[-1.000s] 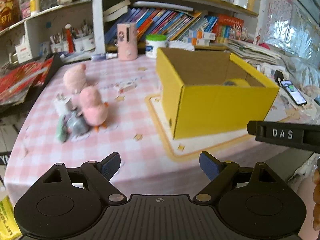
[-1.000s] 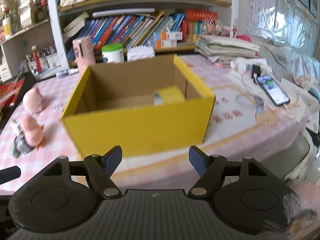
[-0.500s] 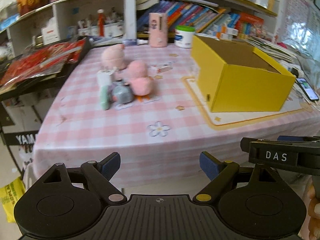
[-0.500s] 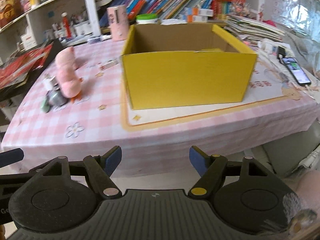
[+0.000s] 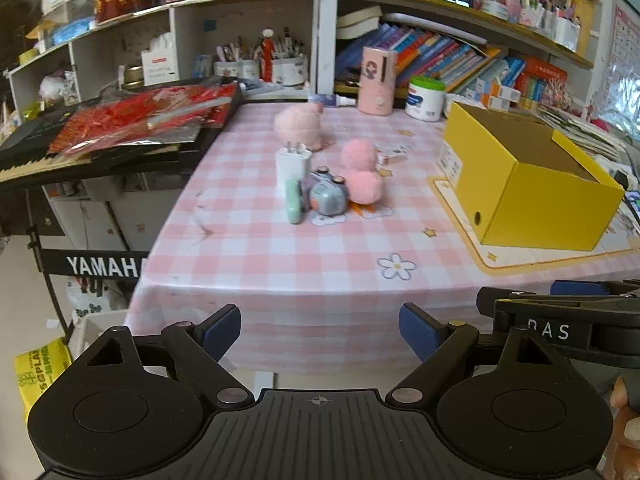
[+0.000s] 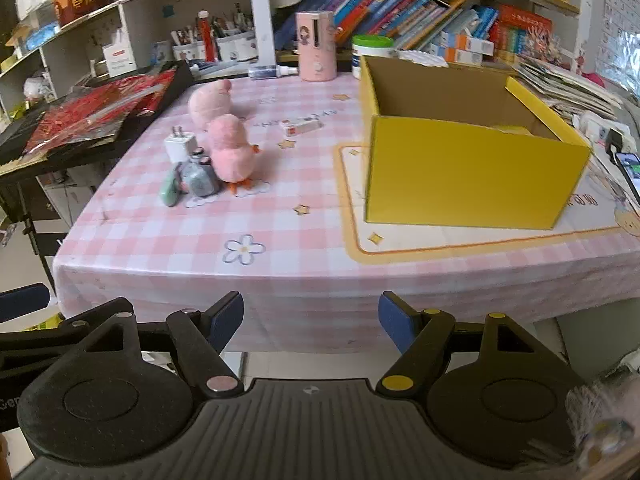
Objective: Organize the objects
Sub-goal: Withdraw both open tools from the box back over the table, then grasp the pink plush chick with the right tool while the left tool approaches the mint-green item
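An open yellow cardboard box (image 5: pixel 536 196) (image 6: pixel 472 178) stands on the right half of the pink checked table. Left of it lies a cluster: two pink plush chicks (image 5: pixel 362 176) (image 6: pixel 232 150), a white plug charger (image 5: pixel 293 162) (image 6: pixel 180 146), a small grey-blue toy (image 5: pixel 328 200) (image 6: pixel 198 180) and a green oblong piece (image 5: pixel 295 202) (image 6: pixel 170 188). My left gripper (image 5: pixel 320 330) is open and empty, back off the table's near edge. My right gripper (image 6: pixel 311 318) is likewise open and empty, below the table edge.
A black keyboard stand (image 5: pixel 100 152) with red packets sits left of the table. At the back stand a pink cylinder (image 5: pixel 378 80), a white tub (image 5: pixel 425 98) and bookshelves. A phone (image 6: pixel 630 170) lies far right. A small white box (image 6: pixel 301 126) lies mid-table.
Both grippers have drawn back from the yellow box to beyond the table's near edge and swung left, so the toy cluster and keyboard stand now show. Jaws unchanged.
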The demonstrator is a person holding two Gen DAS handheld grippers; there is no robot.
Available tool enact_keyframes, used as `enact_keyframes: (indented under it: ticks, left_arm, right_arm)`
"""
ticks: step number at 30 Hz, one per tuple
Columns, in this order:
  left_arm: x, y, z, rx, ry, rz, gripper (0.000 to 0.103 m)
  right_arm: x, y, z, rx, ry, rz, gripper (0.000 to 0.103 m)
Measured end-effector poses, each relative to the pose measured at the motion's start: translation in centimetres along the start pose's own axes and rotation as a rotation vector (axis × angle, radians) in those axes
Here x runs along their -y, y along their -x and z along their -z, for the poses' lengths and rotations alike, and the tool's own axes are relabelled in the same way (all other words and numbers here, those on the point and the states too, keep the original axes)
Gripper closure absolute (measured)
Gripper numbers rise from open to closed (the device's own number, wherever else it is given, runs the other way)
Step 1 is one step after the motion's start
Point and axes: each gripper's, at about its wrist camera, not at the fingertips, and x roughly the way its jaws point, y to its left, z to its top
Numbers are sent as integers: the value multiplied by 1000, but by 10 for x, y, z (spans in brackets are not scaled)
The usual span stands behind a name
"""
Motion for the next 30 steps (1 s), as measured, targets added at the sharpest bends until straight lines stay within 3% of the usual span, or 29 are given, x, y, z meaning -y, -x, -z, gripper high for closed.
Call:
enact_keyframes:
  ticks: [15, 30]
  left_arm:
    - [-26, -16, -9, -5, 68, -27, 15]
    - [-37, -69, -47, -32, 118, -69, 15]
  right_arm:
    - [-26, -20, -17, -9, 63, -35, 30]
    - [-36, -80, -71, -23, 116, -77, 30]
